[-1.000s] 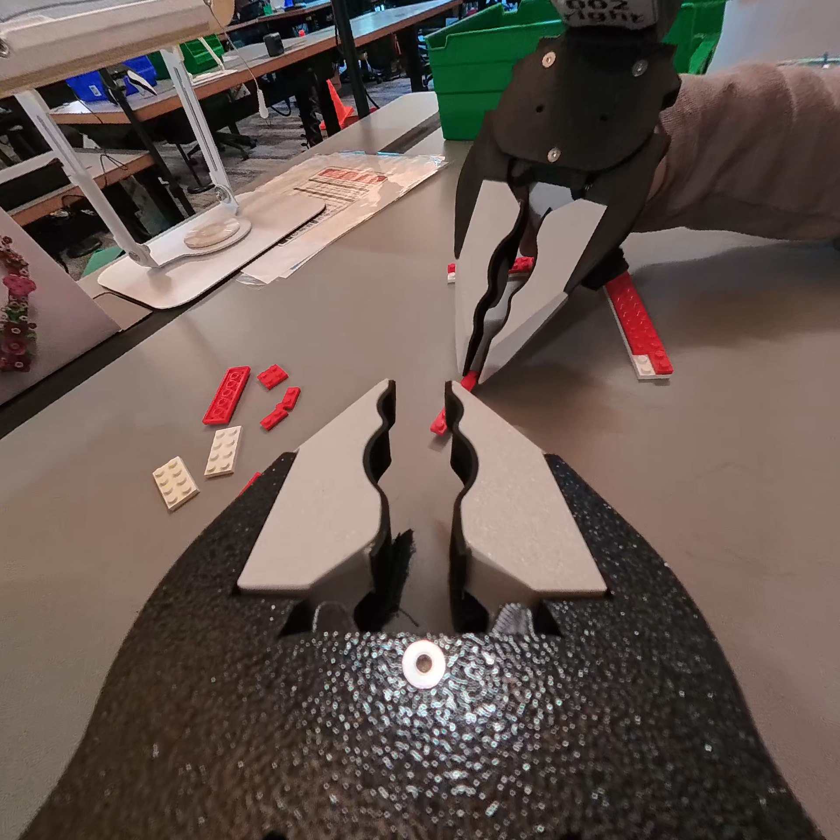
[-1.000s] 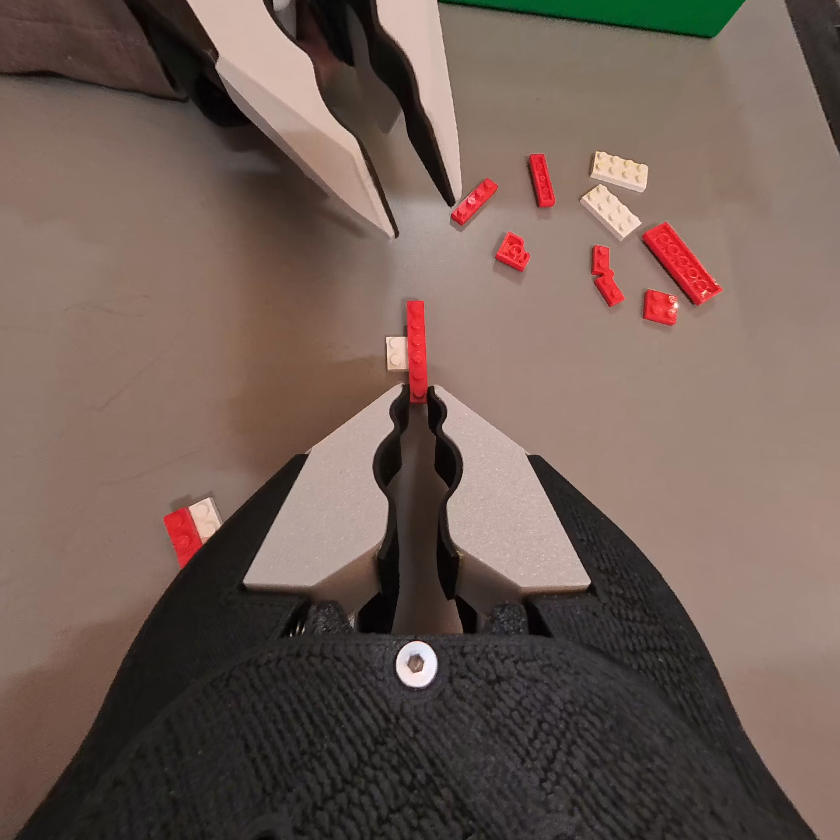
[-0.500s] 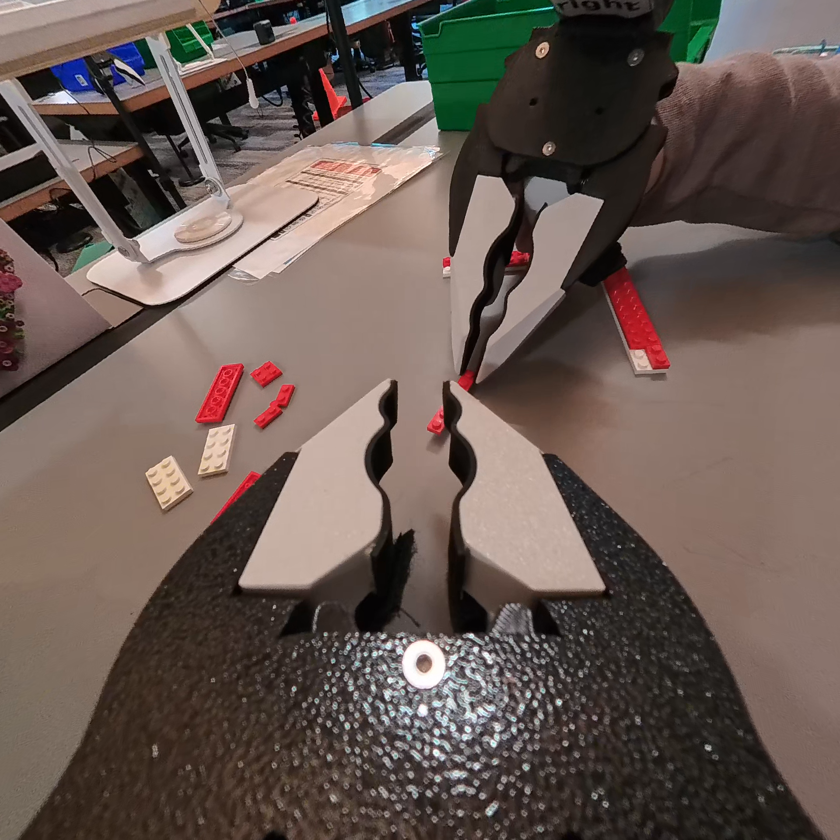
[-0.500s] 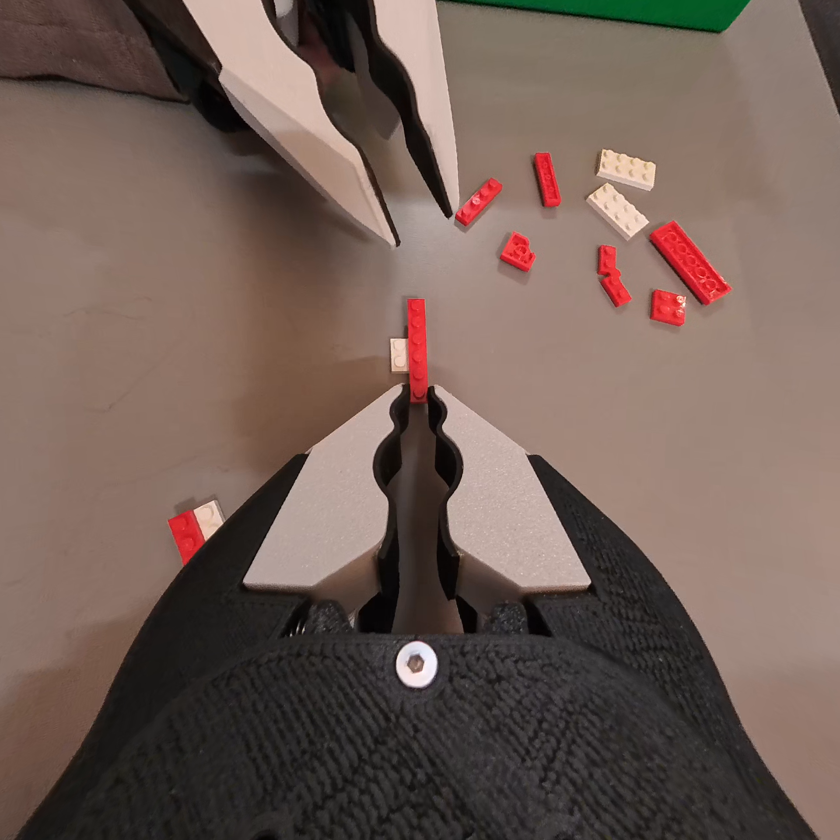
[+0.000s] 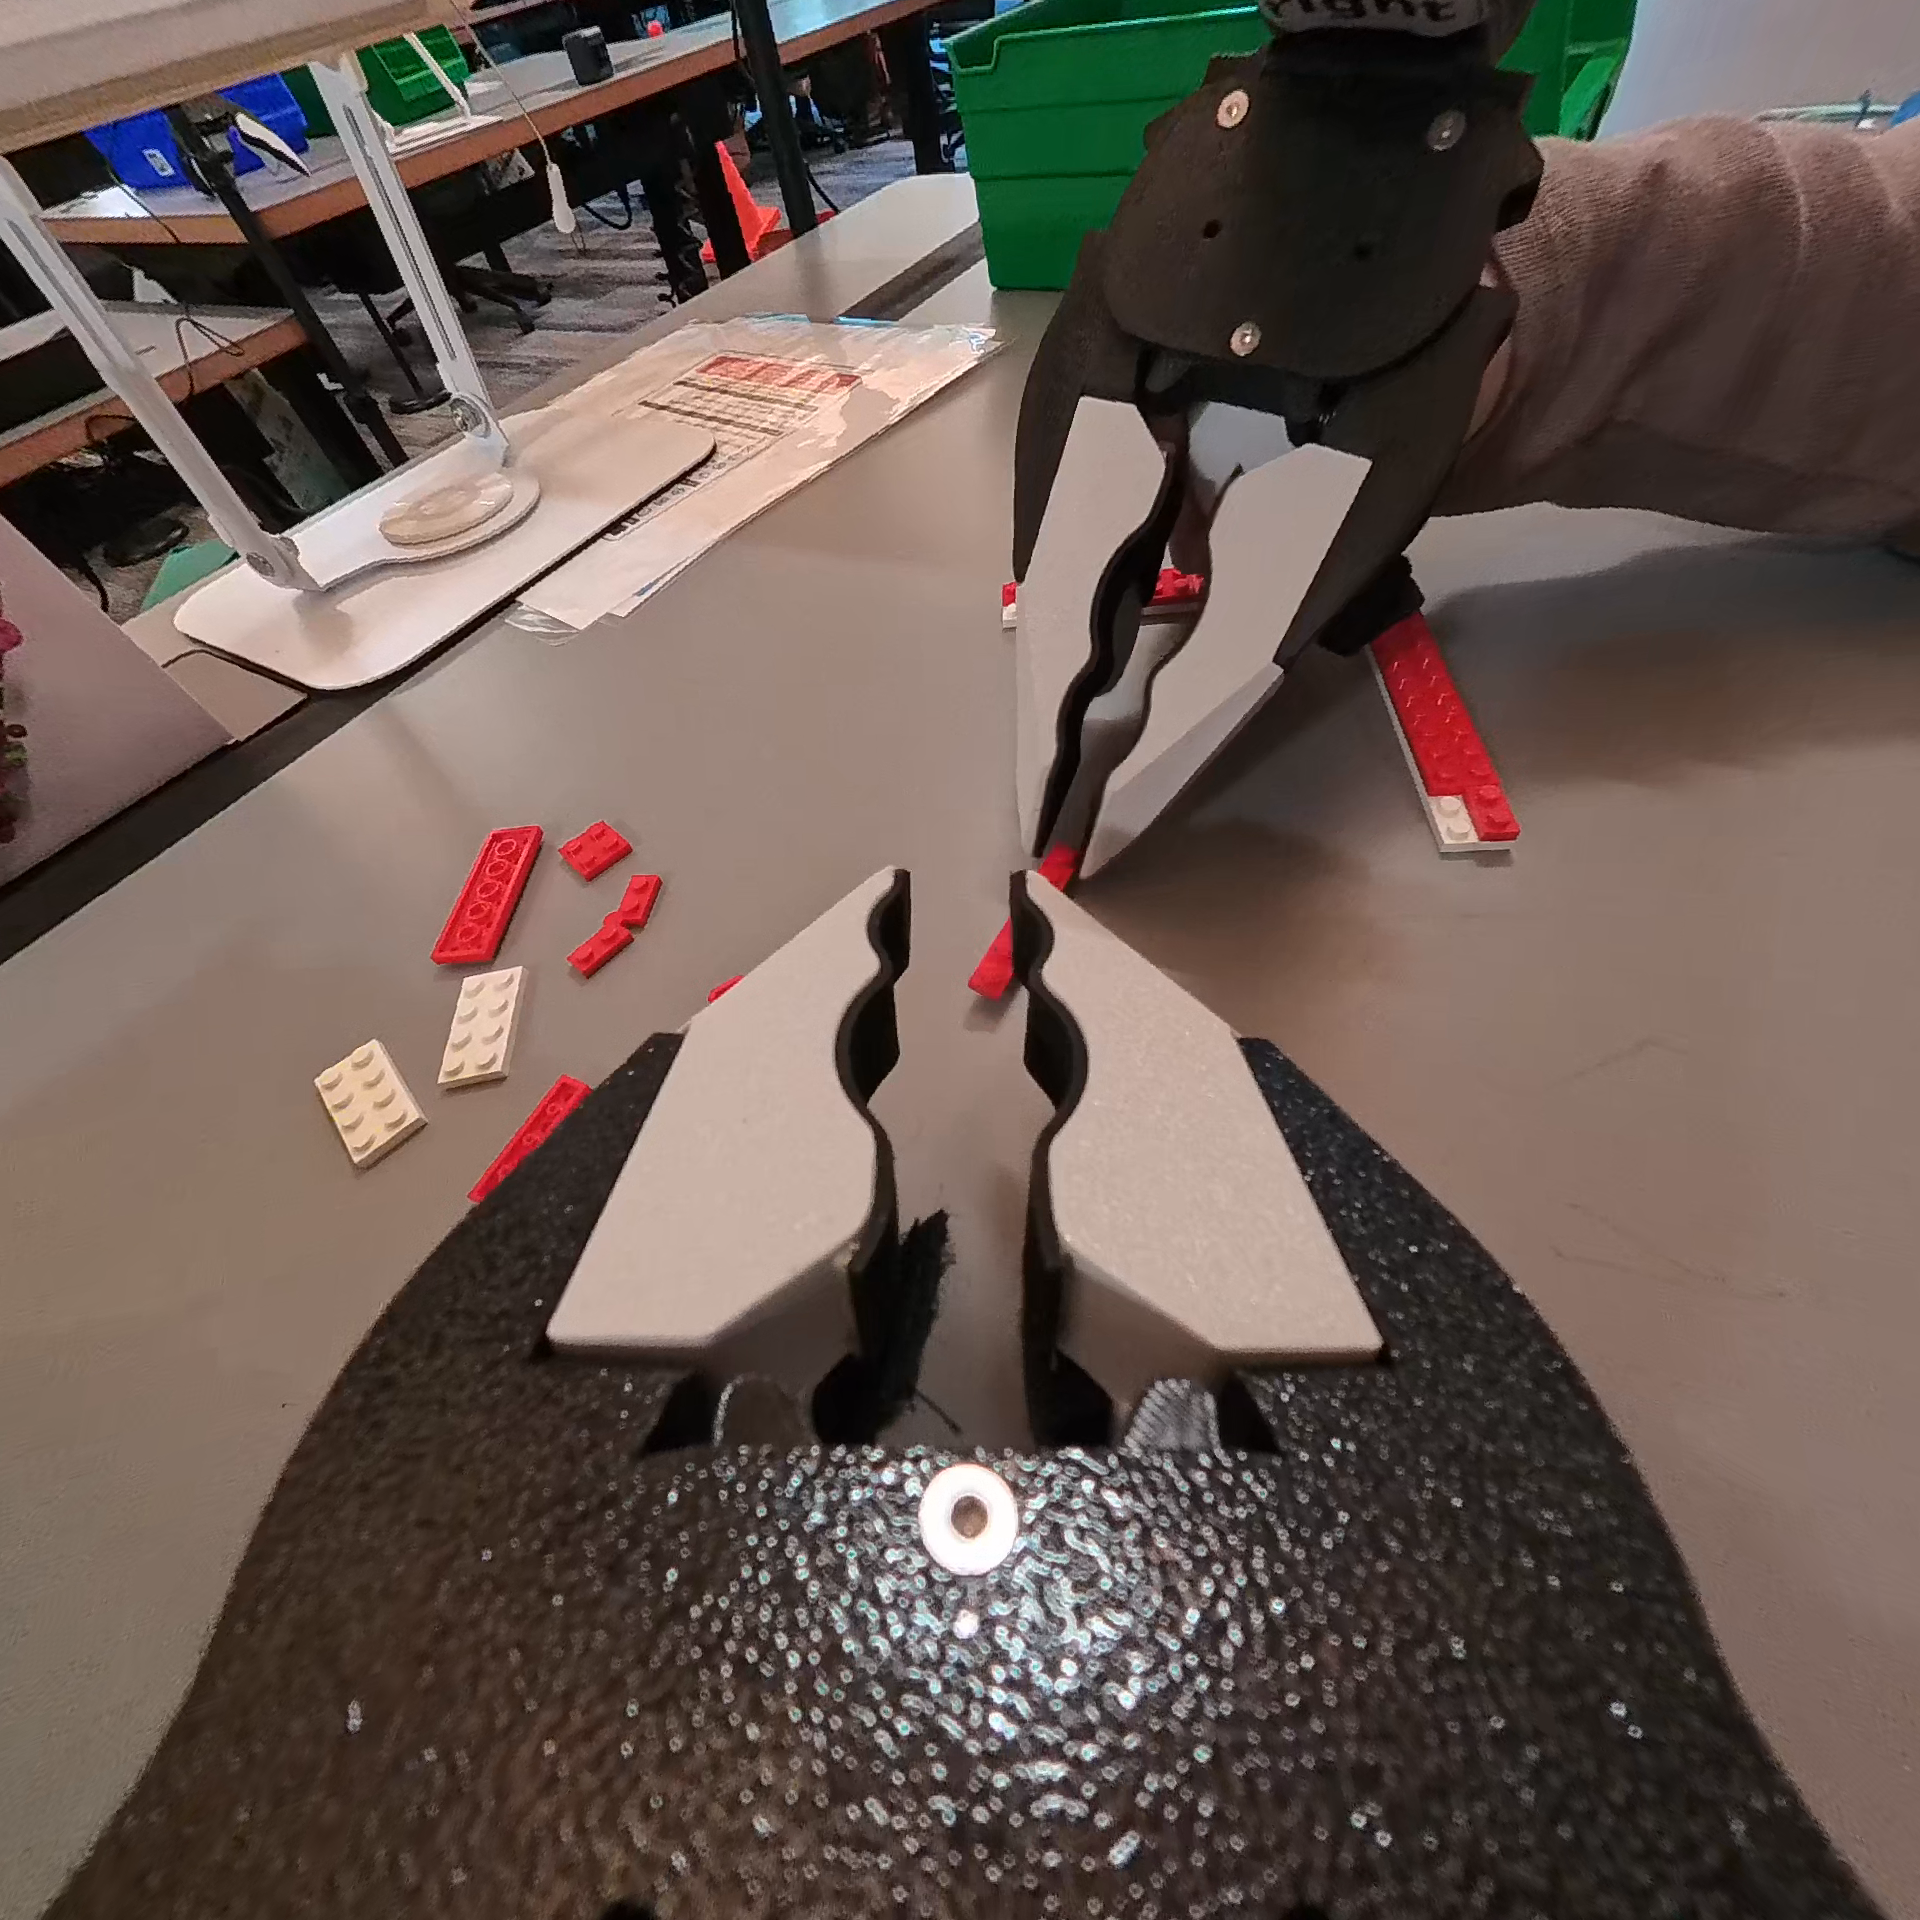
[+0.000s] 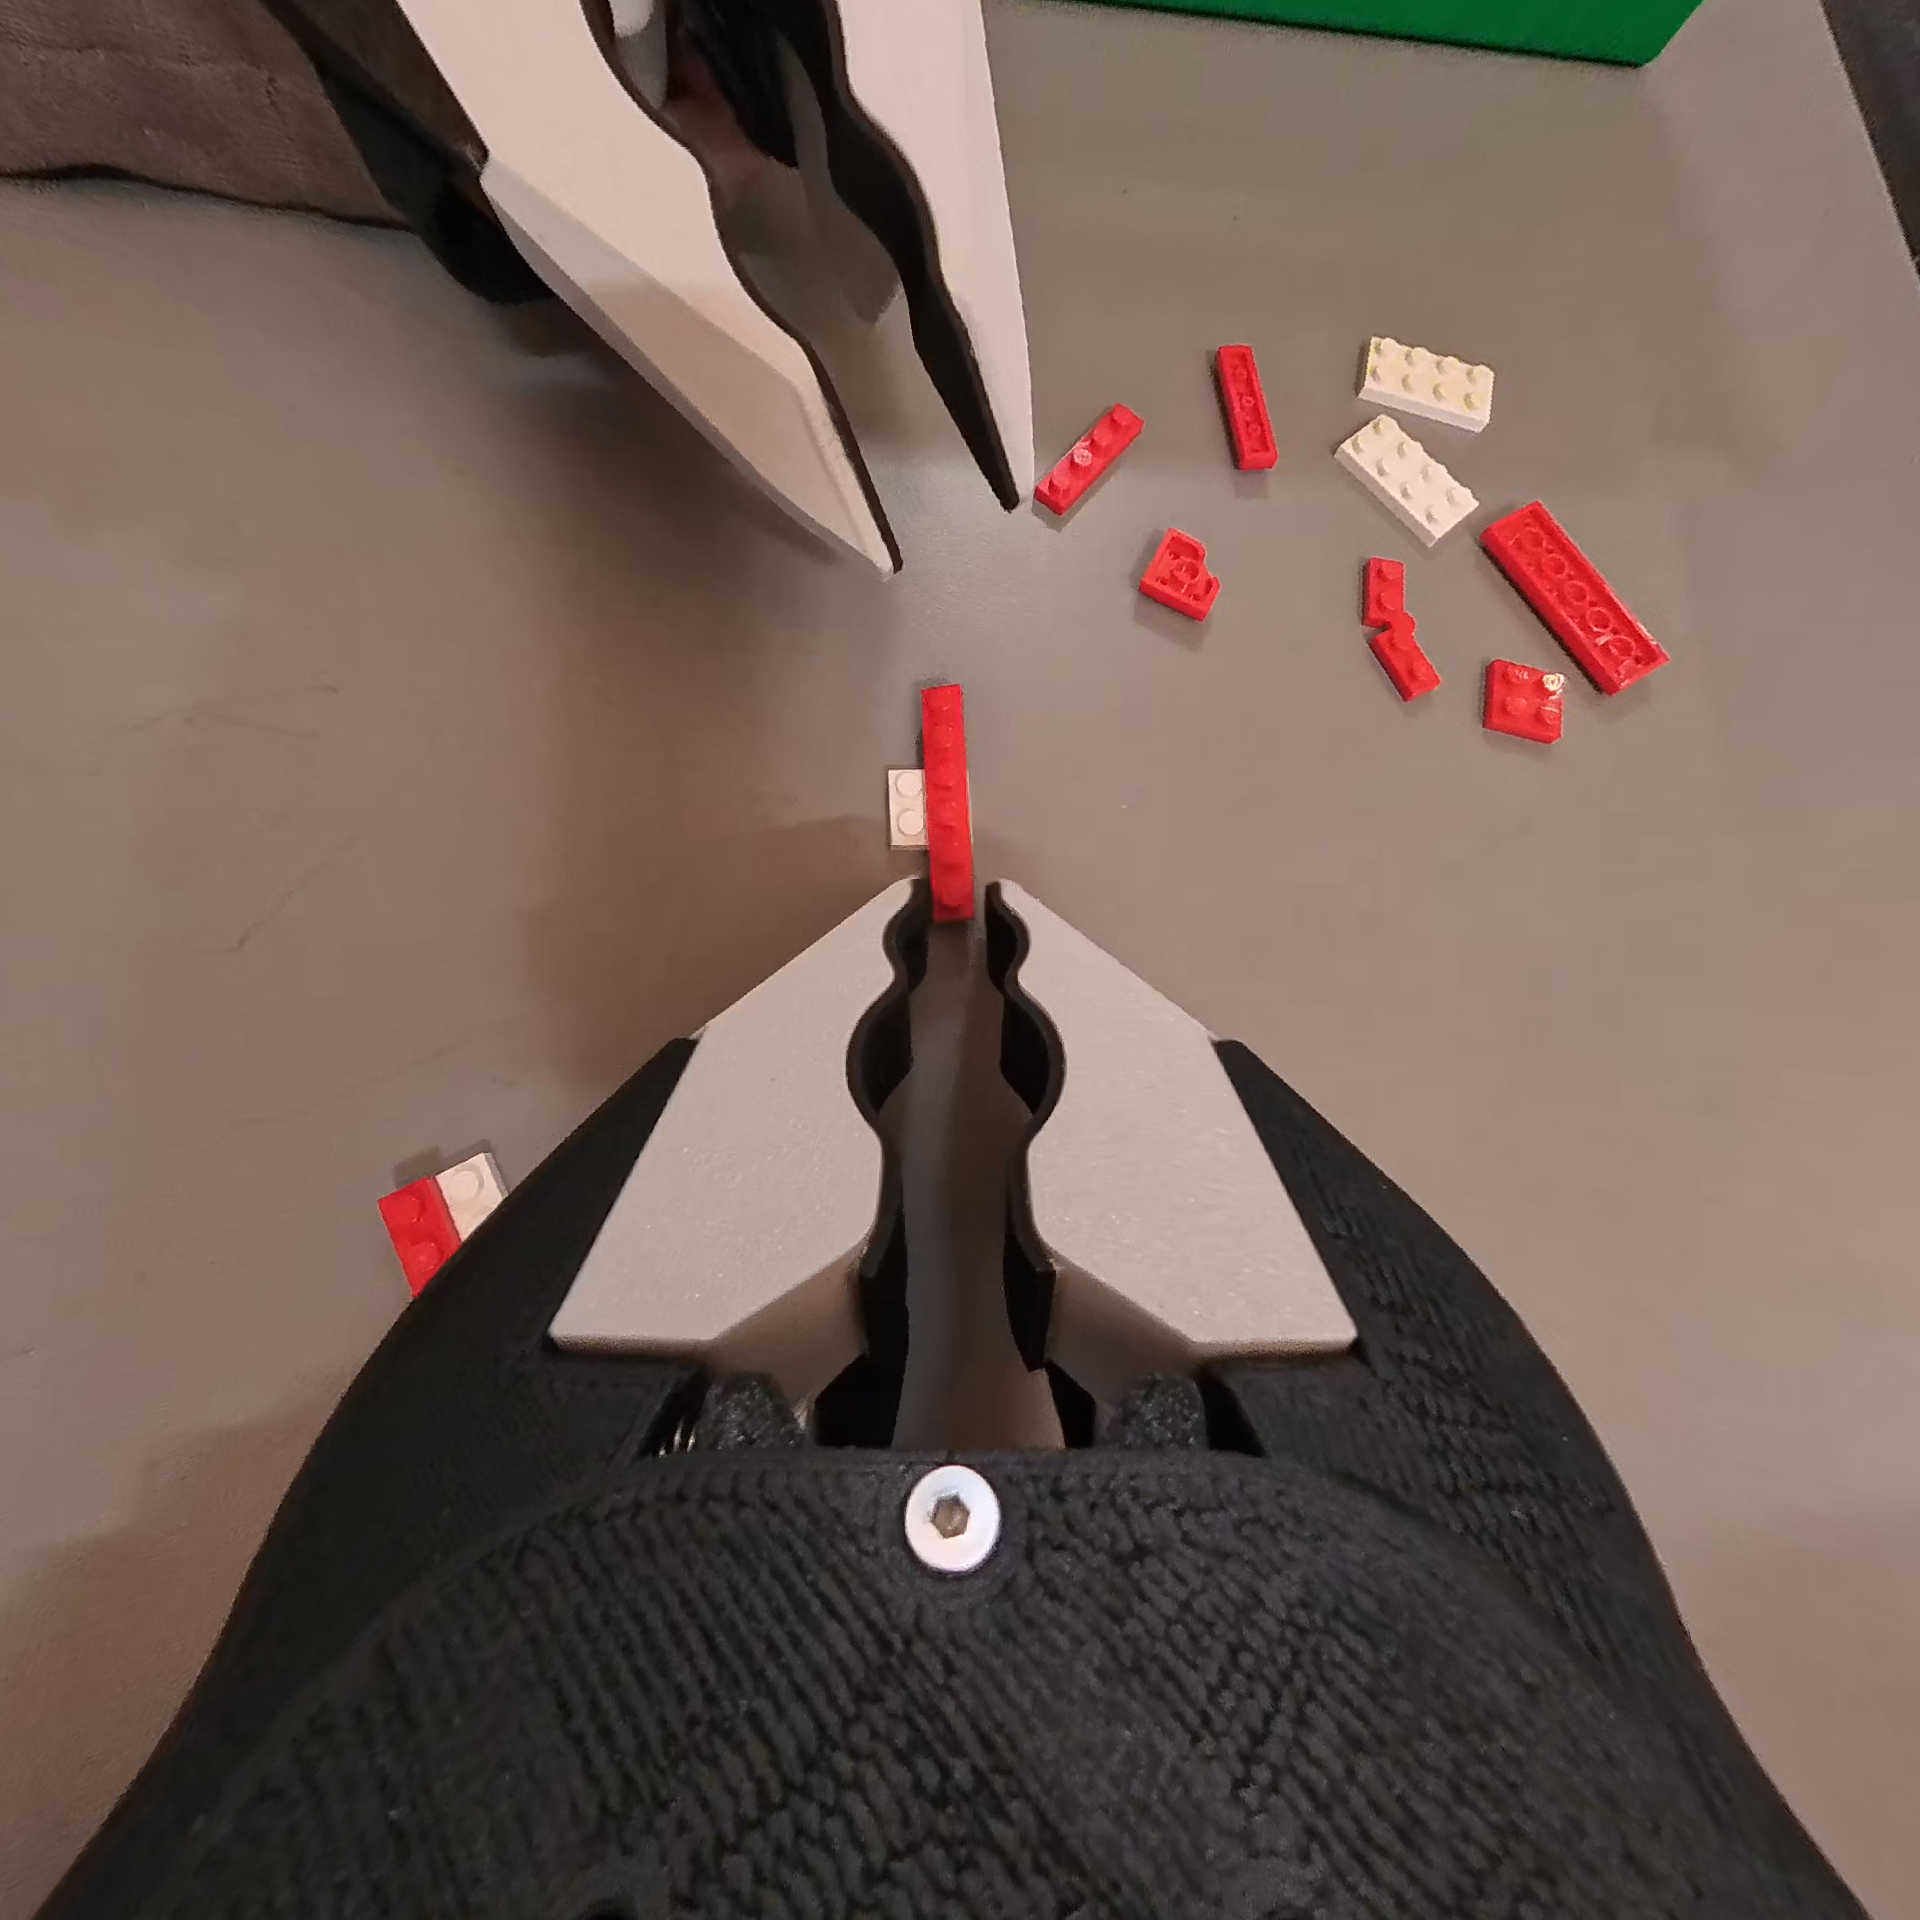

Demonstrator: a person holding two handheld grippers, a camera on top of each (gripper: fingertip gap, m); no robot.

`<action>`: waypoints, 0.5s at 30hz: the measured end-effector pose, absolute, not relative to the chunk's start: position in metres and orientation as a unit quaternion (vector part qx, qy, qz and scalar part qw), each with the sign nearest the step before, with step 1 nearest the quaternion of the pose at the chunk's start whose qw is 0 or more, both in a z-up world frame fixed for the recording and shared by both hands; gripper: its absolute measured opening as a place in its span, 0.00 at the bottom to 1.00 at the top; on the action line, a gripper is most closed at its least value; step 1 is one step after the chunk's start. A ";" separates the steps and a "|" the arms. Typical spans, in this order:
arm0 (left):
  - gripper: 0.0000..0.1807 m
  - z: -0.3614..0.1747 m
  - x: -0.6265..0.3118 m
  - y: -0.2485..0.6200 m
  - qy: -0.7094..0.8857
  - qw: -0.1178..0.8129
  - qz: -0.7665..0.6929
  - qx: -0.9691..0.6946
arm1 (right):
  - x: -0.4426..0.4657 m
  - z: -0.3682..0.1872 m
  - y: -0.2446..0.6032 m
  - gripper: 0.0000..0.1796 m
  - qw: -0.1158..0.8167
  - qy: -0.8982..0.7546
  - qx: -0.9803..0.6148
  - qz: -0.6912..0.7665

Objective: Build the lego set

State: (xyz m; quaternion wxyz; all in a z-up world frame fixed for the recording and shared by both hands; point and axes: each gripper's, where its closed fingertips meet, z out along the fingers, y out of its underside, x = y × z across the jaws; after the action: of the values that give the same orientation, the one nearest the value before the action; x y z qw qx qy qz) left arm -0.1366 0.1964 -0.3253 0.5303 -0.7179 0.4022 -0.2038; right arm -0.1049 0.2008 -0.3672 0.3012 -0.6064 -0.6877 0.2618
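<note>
Strip [image 6: 948, 800] of red studs lies on the grey table [image 6: 416, 727], its long axis in line with the right gripper [image 6: 951, 899]. Near end sits between the fingertips; jaws are slightly apart, with a gap visible on one side, so a firm grip is unconfirmed. A small white plate [image 6: 906, 810] touches the strip's side. Left gripper [image 5: 961, 894] is empty, jaws apart, just beyond the far end. Right gripper is nearer.
</note>
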 end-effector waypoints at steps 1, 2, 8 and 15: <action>0.09 -0.325 -0.137 0.197 0.401 0.530 -0.204 -0.718 | -0.105 -0.367 0.201 0.06 0.301 -0.688 -0.607 0.262; 0.09 -0.325 -0.137 0.197 0.400 0.531 -0.203 -0.719 | -0.105 -0.367 0.201 0.07 0.301 -0.687 -0.607 0.262; 0.09 -0.325 -0.137 0.197 0.399 0.532 -0.203 -0.719 | -0.103 -0.364 0.201 0.11 0.301 -0.684 -0.607 0.270; 0.09 -0.325 -0.138 0.198 0.397 0.533 -0.202 -0.719 | -0.110 -0.352 0.194 0.18 0.314 -0.671 -0.590 0.320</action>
State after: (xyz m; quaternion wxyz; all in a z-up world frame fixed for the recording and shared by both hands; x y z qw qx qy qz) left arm -0.1377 0.1976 -0.3246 0.5333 -0.7189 0.3974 -0.2019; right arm -0.1102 0.1935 -0.3522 0.3145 -0.5897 -0.6715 0.3201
